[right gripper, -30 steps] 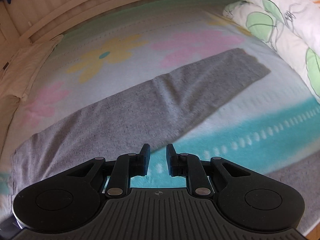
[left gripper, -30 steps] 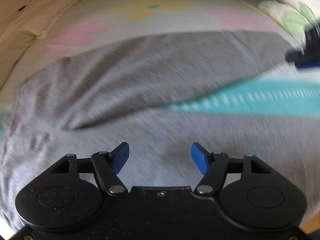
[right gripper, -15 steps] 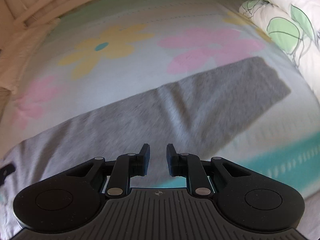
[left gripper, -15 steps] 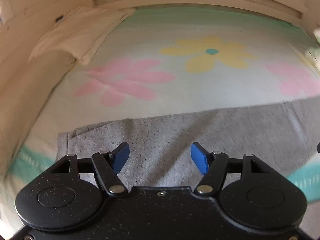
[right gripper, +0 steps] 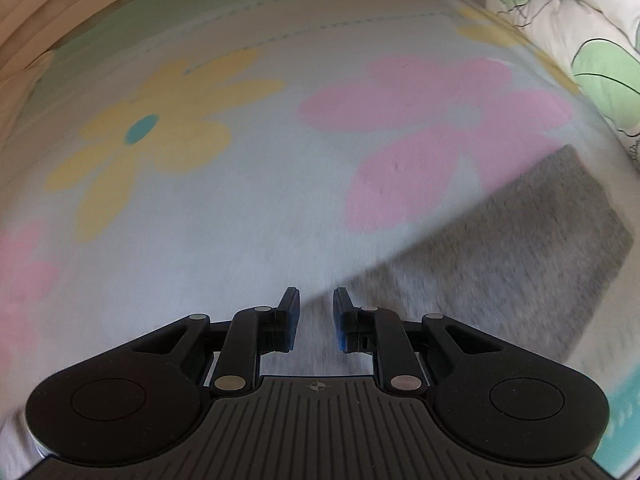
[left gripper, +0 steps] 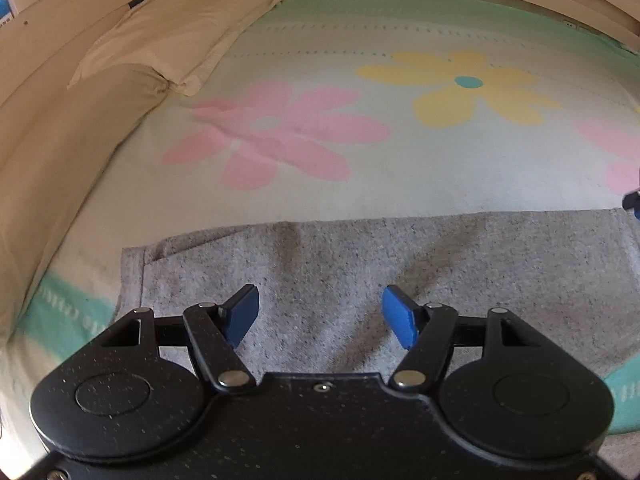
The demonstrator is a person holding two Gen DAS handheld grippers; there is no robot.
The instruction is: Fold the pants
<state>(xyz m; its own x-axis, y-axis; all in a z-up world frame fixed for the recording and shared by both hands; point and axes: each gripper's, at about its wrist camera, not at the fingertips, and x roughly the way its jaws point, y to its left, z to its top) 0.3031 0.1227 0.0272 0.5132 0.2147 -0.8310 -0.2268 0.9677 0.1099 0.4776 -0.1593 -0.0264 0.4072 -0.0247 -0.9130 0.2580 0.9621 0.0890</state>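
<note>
Grey heathered pants (left gripper: 400, 272) are lying flat on a bed blanket (left gripper: 360, 184) printed with pink and yellow flowers and a teal band. Left wrist view: the waistband end is sitting at the lower left, its corner near the teal band, with the fabric running off toward the right edge; soft creases are showing across the seat area. The left tongs (left gripper: 320, 316) are hovering over the pants with the blue pads (left gripper: 400, 320) spread wide and nothing between them. A cream pillow (left gripper: 176, 32) is resting at the far left against the bed frame. A dark tip with a bit of blue is peeking in at the right edge, beside the pants' upper edge; probably the other tool, but too little is showing to be certain. Right wrist view (motion-blurred): one pant leg (right gripper: 520, 248) is stretching diagonally toward the upper right, its cuff ending near a white duvet (right gripper: 592, 32) with green leaf print. The right tongs (right gripper: 316, 320) are sitting above the upper edge of that leg, with a narrow gap between the pads and no cloth caught in it. Whether either tool is touching the fabric cannot be told from these angles.
</note>
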